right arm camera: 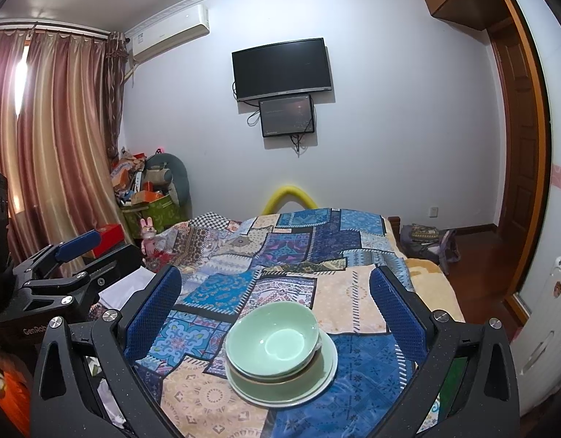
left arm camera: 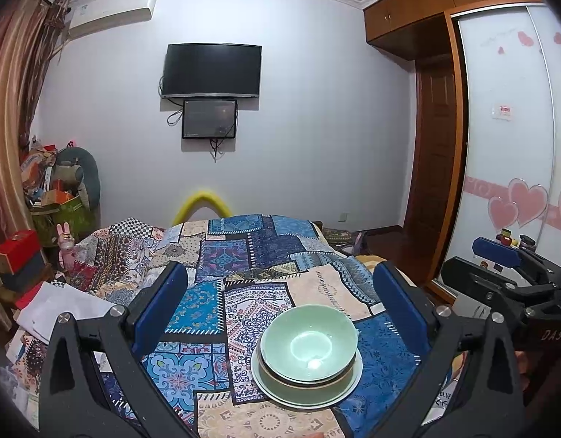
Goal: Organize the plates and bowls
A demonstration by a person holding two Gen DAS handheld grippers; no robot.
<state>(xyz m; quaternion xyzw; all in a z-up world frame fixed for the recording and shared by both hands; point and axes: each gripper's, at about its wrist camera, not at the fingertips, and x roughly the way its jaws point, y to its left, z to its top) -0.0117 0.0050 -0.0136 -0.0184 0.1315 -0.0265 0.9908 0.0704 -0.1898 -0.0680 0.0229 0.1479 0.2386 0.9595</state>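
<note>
A pale green bowl [left arm camera: 308, 341] sits on top of a stack of bowls, which rests on green plates [left arm camera: 306, 388] on the patchwork bed cover. The same top bowl [right arm camera: 273, 339] and plates [right arm camera: 284, 383] show in the right wrist view. My left gripper [left arm camera: 280, 292] hovers above and behind the stack, open, nothing between its blue pads. My right gripper [right arm camera: 275, 292] is likewise open and empty over the stack. Each gripper shows in the other's view: the right one [left arm camera: 499, 259] at the right edge, the left one [right arm camera: 72, 252] at the left.
The patchwork cover [left arm camera: 244, 255] spreads over a bed. White cloth [left arm camera: 61, 310] lies at its left. A cluttered pile of boxes [left arm camera: 57, 189] and curtains stand at the left, a wardrobe [left arm camera: 507, 146] and door at the right. A yellow arch [left arm camera: 202, 204] rises behind the bed.
</note>
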